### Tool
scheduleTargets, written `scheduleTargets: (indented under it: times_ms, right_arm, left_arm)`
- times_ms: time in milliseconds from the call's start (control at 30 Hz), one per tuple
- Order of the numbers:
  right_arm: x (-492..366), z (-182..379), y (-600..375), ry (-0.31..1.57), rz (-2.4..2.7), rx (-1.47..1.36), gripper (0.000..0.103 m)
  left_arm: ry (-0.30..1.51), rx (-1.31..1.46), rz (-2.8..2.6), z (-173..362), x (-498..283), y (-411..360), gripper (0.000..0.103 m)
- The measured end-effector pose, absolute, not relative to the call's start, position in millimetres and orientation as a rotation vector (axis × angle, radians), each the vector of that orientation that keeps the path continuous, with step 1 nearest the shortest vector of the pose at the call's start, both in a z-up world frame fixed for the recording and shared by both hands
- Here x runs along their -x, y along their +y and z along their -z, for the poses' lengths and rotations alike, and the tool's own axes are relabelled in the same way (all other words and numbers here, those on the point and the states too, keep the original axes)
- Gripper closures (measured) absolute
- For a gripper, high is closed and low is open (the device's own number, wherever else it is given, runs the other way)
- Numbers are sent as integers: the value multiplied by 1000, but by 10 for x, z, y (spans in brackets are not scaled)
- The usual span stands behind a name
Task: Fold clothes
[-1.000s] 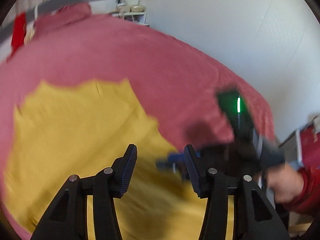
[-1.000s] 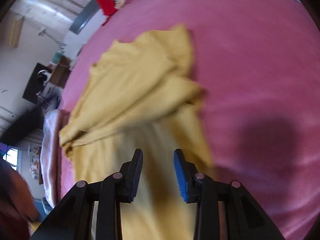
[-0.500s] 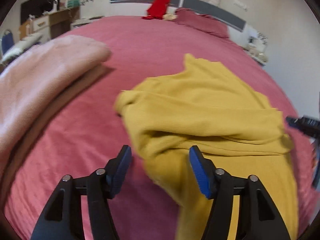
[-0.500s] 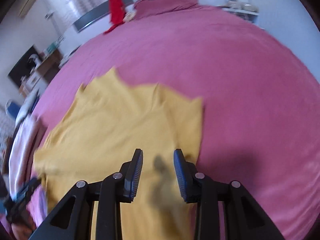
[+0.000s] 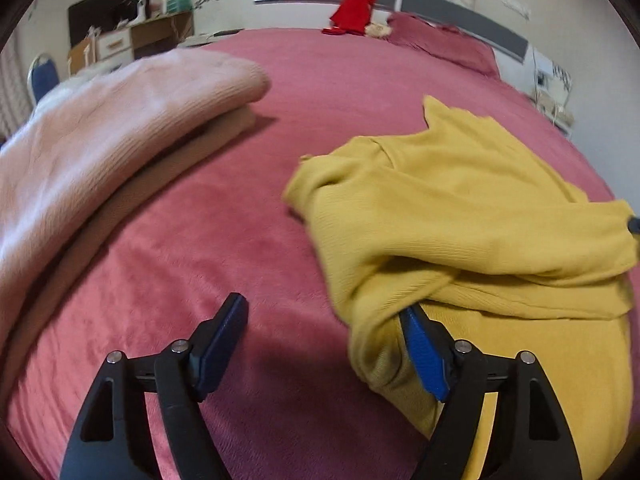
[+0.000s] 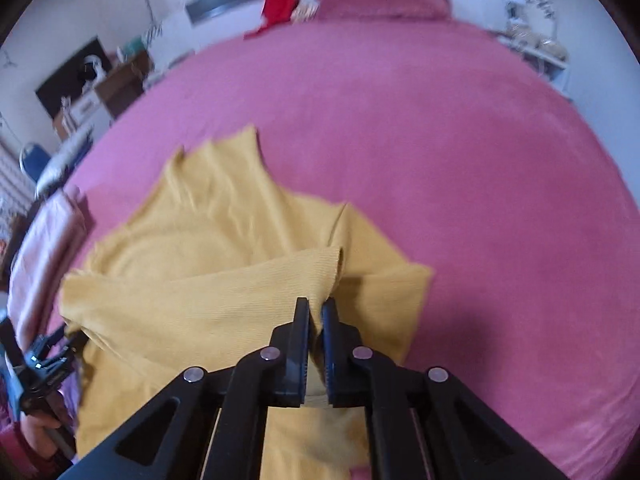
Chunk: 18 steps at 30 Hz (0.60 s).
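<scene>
Two tools work over a wide bed (image 6: 460, 128) covered in a pink plush bedspread. Spread across the near middle of the bed lies a mustard-yellow ribbed knit sweater (image 5: 472, 216), partly folded: one sleeve is drawn across the body toward the right side, and the collar points toward the headboard end.

Right tool (image 6: 316, 312): its black fingers with blue pads are clenched on the cuff end of that folded-over sleeve, and yellow fabric shows pinched in the narrow gap between the pads.

Left tool (image 5: 324, 320): its jaws are opening and stand wide apart. A bunched fold at the sweater's left edge lies between them, resting against the right-hand blue pad (image 5: 420, 348), while the other pad hangs over bare bedspread and presses on nothing. So this tool has released the cloth.

Toward the bed's left edge, well apart from the yellow sweater, sits a pale pink folded knit garment (image 5: 112, 128) on top of a tan folded one (image 5: 168, 168). At the headboard end a bright red cloth (image 5: 356, 4) hangs over the grey-and-white headboard (image 5: 460, 8), beside a dark pink pillow (image 5: 444, 40). In the right wrist view, a person's hand (image 6: 38, 420) grips the left tool's handle at the picture's lower left.
</scene>
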State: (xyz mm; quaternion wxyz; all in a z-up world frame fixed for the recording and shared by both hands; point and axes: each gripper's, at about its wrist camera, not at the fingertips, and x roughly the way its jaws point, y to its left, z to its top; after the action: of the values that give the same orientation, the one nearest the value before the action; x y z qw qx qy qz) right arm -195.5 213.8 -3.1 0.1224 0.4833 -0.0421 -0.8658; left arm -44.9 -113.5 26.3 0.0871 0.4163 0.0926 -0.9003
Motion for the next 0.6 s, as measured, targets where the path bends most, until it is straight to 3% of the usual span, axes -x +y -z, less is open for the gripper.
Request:
scheduleTargets:
  times_ms: [100,200,300,333,433,600]
  right_arm:
    - [1854,-23,2375,-101,2639,-1412,98]
    - [1902,293,2518,-78,2619,-1599,98]
    - [1941,634,2403,37,2500,-1760,91]
    - [1922,570,2318,157,2565,-1734,84]
    - [1840,119,1950,371,2794,-1496,79]
    - [1890,-371,606,242,2325,-1213,78]
  left_arm:
    - [327,-1209,2702,-252,398,-1195,24]
    - [296,-1219,2705,-252,379,-1108,24]
    - [328,-1213,2714,-269,314,-1124,24]
    - [345,-1199,2721,-304,236,-1176,24]
    - [395,-1158,2757,-355,143,-1244,23]
    - [370,-1172,2711,-286,200,-1178,23]
